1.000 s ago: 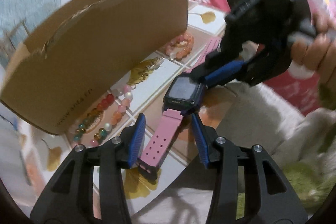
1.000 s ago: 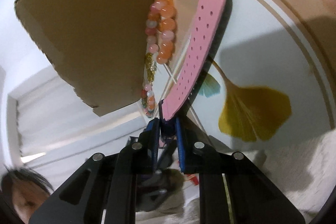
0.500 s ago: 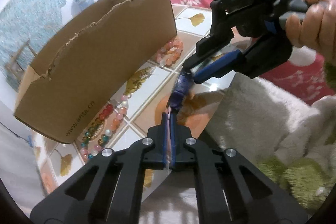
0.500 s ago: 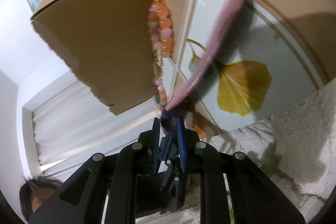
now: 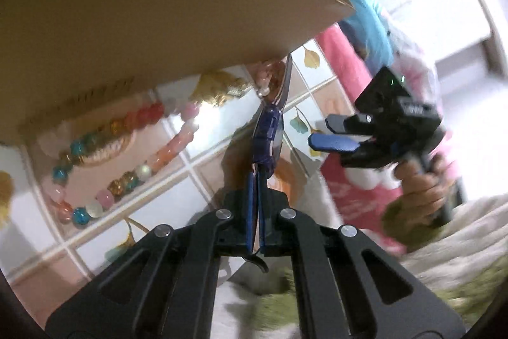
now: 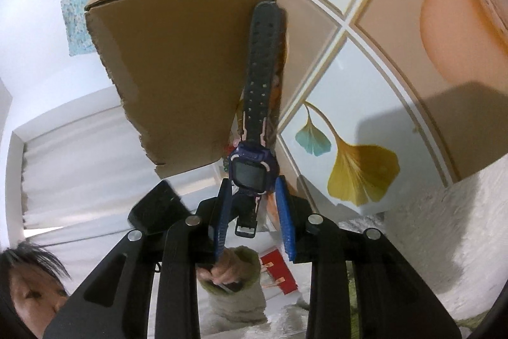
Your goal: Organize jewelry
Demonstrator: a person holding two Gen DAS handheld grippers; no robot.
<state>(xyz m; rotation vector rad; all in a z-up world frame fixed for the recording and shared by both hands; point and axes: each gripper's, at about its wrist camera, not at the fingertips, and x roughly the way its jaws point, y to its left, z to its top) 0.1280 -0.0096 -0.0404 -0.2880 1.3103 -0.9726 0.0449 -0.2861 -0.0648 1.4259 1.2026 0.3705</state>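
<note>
Left wrist view: the printing on the brown cardboard box [image 5: 143,21] is too blurred to read. The left gripper [image 5: 256,193] has its blue jaws clenched on the lower strap of the dark blue and pink child's smartwatch [image 5: 268,132], which stands edge-on above them, its upper strap reaching up to the box's bottom edge. Beside the watch, on the ginkgo-leaf patterned tiled floor [image 5: 177,180], lies a bracelet of coloured glass beads [image 5: 123,154], and a peach-pink bead bracelet [image 5: 270,75] shows at the foot of the box. To the right, the right gripper [image 5: 320,132], held in a hand [image 5: 419,183], hangs apart from the watch.

Right wrist view: no writing can be read. The right gripper [image 6: 254,205] has just been opening; its blue jaws stand released on either side of the watch [image 6: 254,170] without pressing it. The watch faces the camera, its screen dark, its perforated strap rising along the box [image 6: 177,69]. A white fluffy rug [image 6: 444,227] lies at right.
</note>
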